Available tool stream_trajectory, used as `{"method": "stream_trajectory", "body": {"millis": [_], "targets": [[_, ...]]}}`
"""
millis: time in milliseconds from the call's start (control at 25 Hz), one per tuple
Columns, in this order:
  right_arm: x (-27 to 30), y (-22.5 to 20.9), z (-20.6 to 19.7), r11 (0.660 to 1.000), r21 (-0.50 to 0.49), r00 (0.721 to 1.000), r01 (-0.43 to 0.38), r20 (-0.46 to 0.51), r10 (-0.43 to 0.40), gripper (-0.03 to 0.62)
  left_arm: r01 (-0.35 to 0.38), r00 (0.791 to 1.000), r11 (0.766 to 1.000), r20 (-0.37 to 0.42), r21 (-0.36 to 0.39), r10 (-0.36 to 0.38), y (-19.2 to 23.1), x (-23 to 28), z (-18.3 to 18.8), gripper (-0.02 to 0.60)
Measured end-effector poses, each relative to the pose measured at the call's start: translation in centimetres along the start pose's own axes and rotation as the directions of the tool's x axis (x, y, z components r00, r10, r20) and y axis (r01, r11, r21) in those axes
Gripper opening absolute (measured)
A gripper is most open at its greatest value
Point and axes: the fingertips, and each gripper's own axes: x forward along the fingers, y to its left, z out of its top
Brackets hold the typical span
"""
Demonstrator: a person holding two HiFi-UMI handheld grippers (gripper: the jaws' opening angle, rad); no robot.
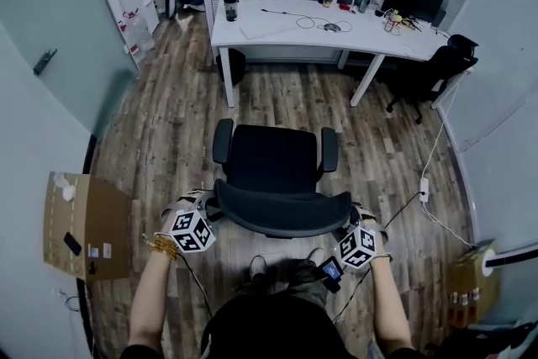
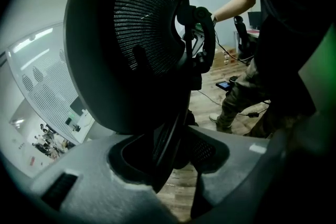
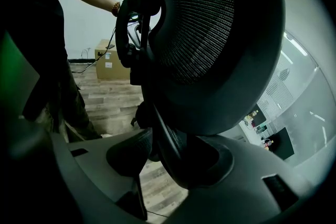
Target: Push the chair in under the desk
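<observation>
From the head view, the chair stands right in front of both grippers, seat turned toward the desk. The desk is well apart from the chair, farther ahead across the wooden floor. The left gripper sits on the left end of the curved backrest, and the right gripper is on the right end, so the chair is flanked from behind. A cardboard box lies out beyond the left gripper, away from the chair.

In the left gripper view, the mesh backrest towers just above the jaws. Its dark rim drops straight into the gap of the left gripper. The jaws stand wide yet closed onto that rim, one on each face. The person's legs show past the chair on the far side.

The right gripper view mirrors it. The backrest looms above the right gripper, and the rim runs down between its jaws. These too are spread wide and clamp the rim on both sides. Floor planks show below the jaws.
</observation>
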Motion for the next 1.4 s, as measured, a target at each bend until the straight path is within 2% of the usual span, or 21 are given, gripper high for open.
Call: {"method": "stream_trajectory", "body": {"millis": [200, 520, 680, 880, 1000, 1400], "targets": [[-0.8, 2.5, 0.5, 1.0, 0.025, 1.0, -0.002, -0.013, 0.002, 0.209, -0.037, 0.998, 0.999, 0.048, 0.022, 0.036, -1.7, -1.4, -0.5, 0.198], [-1.3, 3.8, 0.8, 0.999, 0.038, 0.999, -0.028, -0.035, 0.03, 0.204, -0.016, 0.998, 1.0, 0.056, 0.023, 0.015, -2.9, -2.5, -0.9, 0.193], [-0.9, 2.9, 0.7, 0.999, 0.041, 1.0, 0.009, -0.027, -0.008, 0.219, 0.016, 0.999, 1.0, 0.05, 0.021, -0.017, -2.4, -2.3, -0.7, 0.183], [0.0, 1.6, 0.2, 0.999, 0.021, 0.999, 0.03, -0.042, -0.029, 0.23, -0.005, 0.998, 1.0, 0.058, 0.017, 0.004, -1.5, -1.4, -0.4, 0.184], [0.9, 0.6, 0.1, 1.0, -0.001, 0.998, 0.025, -0.063, -0.025, 0.224, -0.015, 0.998, 1.0, 0.064, 0.023, 0.013, -0.4, -1.0, -0.4, 0.187], [2.1, -2.5, -0.6, 1.0, 0.022, 0.995, 0.005, -0.097, -0.003, 0.215, 0.01, 0.999, 1.0, 0.042, -0.003, -0.009, 2.1, 1.1, 0.5, 0.183]]}}
